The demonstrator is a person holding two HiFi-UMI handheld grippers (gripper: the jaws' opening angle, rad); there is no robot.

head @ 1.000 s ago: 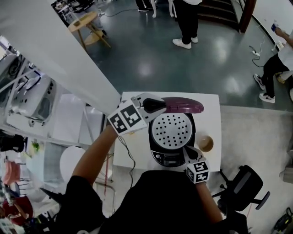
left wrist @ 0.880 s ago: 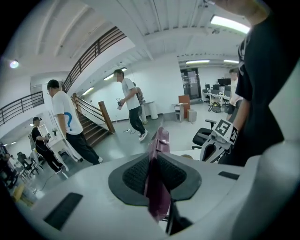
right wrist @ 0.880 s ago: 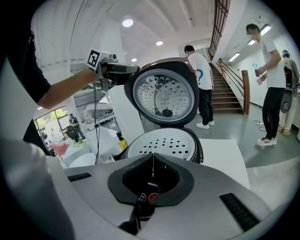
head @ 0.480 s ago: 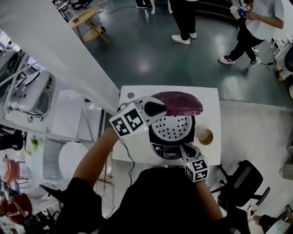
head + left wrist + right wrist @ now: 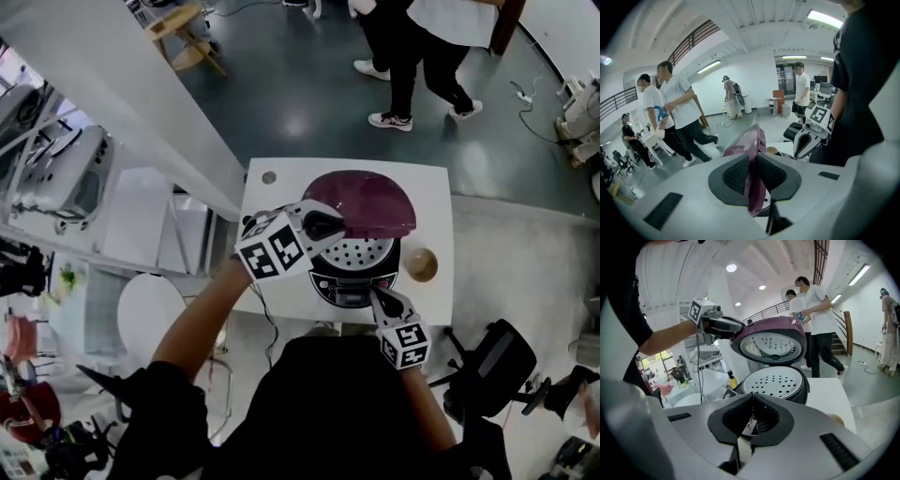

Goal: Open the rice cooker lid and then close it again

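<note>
White surface [image 5: 433,211] in open hall, rice cooker [image 5: 352,274] at centre: left hand-held gripper [image 5: 328,225] pinches the half-raised purple lid [image 5: 366,202], right hand-held gripper [image 5: 378,302] pressed together, empty, by the cooker's front; probably closing, next press lid down to latch.

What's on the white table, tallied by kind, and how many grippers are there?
Rice cooker: 1
Tan cup: 1
Small round object at the corner: 1
Grippers: 2, left gripper clamping the lid, right gripper
Total: 5
</note>
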